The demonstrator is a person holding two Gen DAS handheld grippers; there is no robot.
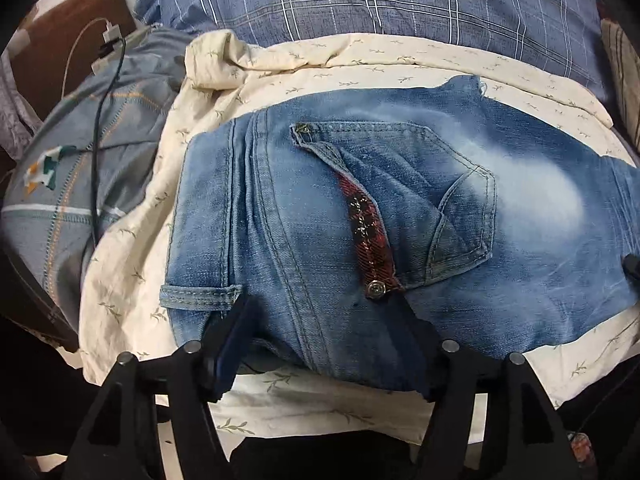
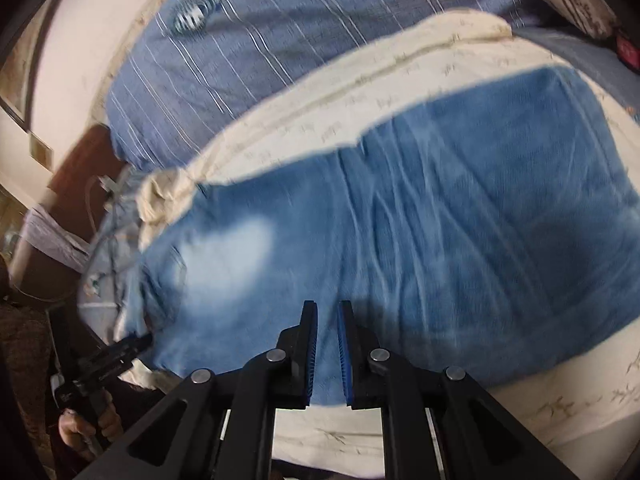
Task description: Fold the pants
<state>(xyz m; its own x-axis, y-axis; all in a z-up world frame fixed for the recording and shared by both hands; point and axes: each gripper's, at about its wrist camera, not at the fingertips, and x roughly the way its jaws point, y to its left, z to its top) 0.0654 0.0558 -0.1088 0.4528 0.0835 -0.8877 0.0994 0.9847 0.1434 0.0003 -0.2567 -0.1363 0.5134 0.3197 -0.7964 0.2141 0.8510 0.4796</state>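
Faded blue jeans [image 1: 320,208] lie flat on a cream sheet, back side up, showing a pocket [image 1: 452,184] with a red plaid flap [image 1: 370,232] and a belt loop [image 1: 200,294]. My left gripper [image 1: 324,304] is open, its fingers spread wide over the waistband's near edge, with denim between them but not pinched. In the right wrist view the jeans [image 2: 440,220] are blurred. My right gripper [image 2: 327,310] hovers over their near edge, shut, with nothing between its blue pads. The left gripper [image 2: 140,340] also shows at the jeans' left end, held by a hand [image 2: 84,428].
The cream sheet [image 1: 128,260] with a leaf print covers the bed. A blue plaid pillow [image 1: 360,0] lies behind the jeans. At the left a grey-blue quilt [image 1: 60,200] carries a black cable [image 1: 96,140] and a white charger plug [image 1: 112,34]. A brown headboard [image 1: 60,40] stands beyond.
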